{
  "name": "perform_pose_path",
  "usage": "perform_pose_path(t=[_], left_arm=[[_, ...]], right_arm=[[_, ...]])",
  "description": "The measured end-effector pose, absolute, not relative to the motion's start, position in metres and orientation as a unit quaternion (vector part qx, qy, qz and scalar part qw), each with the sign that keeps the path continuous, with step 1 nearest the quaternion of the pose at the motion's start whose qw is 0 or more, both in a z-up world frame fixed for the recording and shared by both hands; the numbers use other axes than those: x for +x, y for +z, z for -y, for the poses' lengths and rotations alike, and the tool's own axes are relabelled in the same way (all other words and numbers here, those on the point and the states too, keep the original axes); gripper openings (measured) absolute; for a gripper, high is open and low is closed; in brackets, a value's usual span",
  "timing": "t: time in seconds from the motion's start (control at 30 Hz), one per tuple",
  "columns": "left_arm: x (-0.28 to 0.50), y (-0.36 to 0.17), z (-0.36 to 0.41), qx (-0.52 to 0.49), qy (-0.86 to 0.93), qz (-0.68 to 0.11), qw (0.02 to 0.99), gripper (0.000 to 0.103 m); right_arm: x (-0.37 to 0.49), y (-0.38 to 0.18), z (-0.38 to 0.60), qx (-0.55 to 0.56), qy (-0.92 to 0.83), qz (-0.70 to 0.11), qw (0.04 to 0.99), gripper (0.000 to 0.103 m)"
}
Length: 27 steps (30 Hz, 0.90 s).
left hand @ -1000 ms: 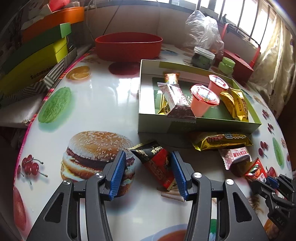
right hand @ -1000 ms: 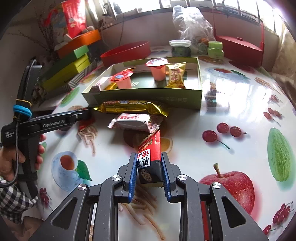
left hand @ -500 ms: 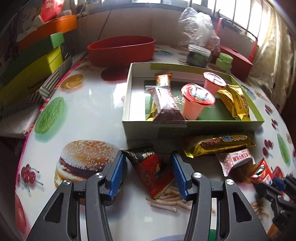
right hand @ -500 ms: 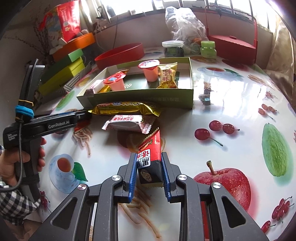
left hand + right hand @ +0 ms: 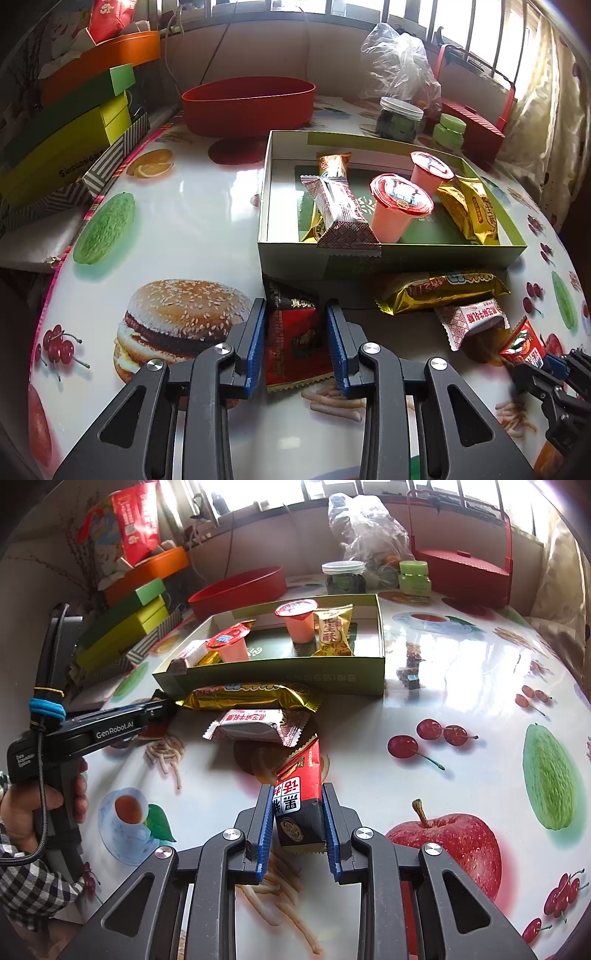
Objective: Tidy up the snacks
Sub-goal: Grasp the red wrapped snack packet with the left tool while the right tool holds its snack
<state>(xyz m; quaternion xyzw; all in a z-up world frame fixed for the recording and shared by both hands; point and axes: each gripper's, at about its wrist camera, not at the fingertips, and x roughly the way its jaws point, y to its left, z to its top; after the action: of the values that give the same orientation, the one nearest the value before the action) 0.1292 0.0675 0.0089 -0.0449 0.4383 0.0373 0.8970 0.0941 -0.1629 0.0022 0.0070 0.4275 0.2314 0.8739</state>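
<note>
two snacks are in hand and several are already packed, so the sorting looks roughly half done. the green box on the table holds two pink jelly cups, a white and brown bar leaning over its near wall, and a few gold packets.

the left gripper has its fingers closing on a dark red packet that lies flat on the table just in front of the box; the blue pads sit against both sides of it, though i cannot tell how firmly they press yet. the right gripper has its fingers closed tight on a red and black packet, whose far end points toward the box.

left outside are a long gold packet touching the box's front wall and a white packet just beside it. by my reading, four snacks remain to go in: the two being gripped and these two loose ones. the red oval tub behind the box looks unused from here.
</note>
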Motion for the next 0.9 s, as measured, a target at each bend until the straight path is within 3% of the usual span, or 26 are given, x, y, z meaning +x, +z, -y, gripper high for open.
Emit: perform_pose_path(t=[0.9], left_arm=[[0.106, 0.031, -0.065, -0.047, 0.015, -0.411, 0.910, 0.028]], right_arm=[[0.090, 0.013, 0.163, 0.009, 0.232, -0.411, 0.881, 0.024]])
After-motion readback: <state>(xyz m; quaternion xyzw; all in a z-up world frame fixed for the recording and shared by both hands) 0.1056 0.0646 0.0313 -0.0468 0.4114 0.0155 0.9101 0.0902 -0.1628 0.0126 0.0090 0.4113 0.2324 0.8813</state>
